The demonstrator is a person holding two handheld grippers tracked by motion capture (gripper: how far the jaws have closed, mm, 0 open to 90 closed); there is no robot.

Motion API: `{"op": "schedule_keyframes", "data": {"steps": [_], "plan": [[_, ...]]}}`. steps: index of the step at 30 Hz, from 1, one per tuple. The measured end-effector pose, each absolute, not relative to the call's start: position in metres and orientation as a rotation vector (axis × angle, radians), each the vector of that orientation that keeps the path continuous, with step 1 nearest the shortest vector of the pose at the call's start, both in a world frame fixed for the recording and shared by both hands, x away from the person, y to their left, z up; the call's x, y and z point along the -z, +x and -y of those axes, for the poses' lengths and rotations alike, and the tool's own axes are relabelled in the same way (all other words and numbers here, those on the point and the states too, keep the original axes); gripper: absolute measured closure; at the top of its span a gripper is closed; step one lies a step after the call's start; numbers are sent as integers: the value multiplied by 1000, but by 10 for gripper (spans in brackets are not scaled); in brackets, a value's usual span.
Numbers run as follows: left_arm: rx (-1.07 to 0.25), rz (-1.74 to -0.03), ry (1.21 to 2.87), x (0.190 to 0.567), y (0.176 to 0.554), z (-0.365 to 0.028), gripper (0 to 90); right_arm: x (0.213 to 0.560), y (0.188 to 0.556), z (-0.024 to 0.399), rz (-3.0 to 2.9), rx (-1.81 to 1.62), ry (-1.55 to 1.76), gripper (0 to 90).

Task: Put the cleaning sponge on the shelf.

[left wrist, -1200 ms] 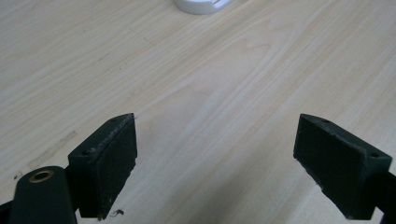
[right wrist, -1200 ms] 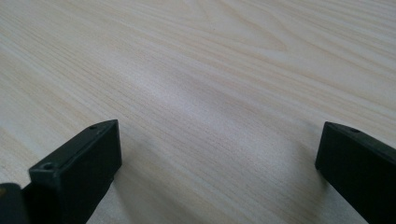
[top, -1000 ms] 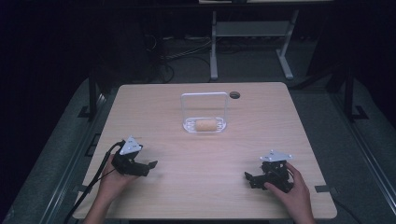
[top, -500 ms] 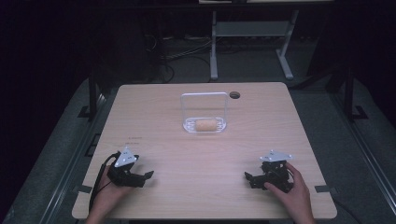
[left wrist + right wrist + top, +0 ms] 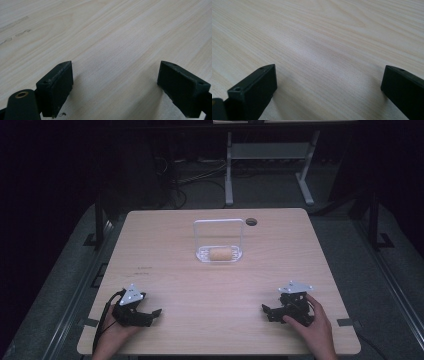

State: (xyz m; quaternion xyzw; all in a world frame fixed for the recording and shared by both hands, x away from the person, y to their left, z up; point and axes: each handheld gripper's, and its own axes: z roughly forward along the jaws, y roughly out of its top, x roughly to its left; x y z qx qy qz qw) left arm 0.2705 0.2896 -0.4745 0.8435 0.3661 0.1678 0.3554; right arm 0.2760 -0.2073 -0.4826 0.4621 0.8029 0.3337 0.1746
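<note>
both pairs of jaws stood wide apart with nothing but bare wood between them. i had the left gripper [image 5: 150,312] low on the near left of the table [image 5: 165,250], and its own view showed the two black pads [image 5: 56,87] just over the grain. the right gripper [image 5: 267,310] sat the same way at the near right, jaws spread and empty, pads [image 5: 254,90] close to the surface.

the thing i took to be the work's object, a small tan bread roll [image 5: 220,253], lay in a clear basket [image 5: 202,255] with an upright handle, well ahead of both sets of jaws and roughly midway between them. a dark round hole [image 5: 251,221] lay in the tabletop beyond it.

i judged this the resting stage, with no reach toward the roll begun. the next move, as i read it, called for carrying one gripper forward, lining its open jaws either side of the roll under the handle, and closing gently, since bread would squash.
</note>
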Motion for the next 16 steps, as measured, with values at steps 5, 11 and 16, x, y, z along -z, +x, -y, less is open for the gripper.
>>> {"op": "schedule_keyframes", "data": {"steps": [5,11,16], "plan": [[-422,-969,2172,475,271,-291,128,483,276,207,-2275,-945,1309,0],[-422,-969,2172,475,271,-291,129,483,276,207,-2276,-945,1309,0],[-423,-969,2172,475,271,-291,129,483,276,207,-2275,-946,1310,0]]}}
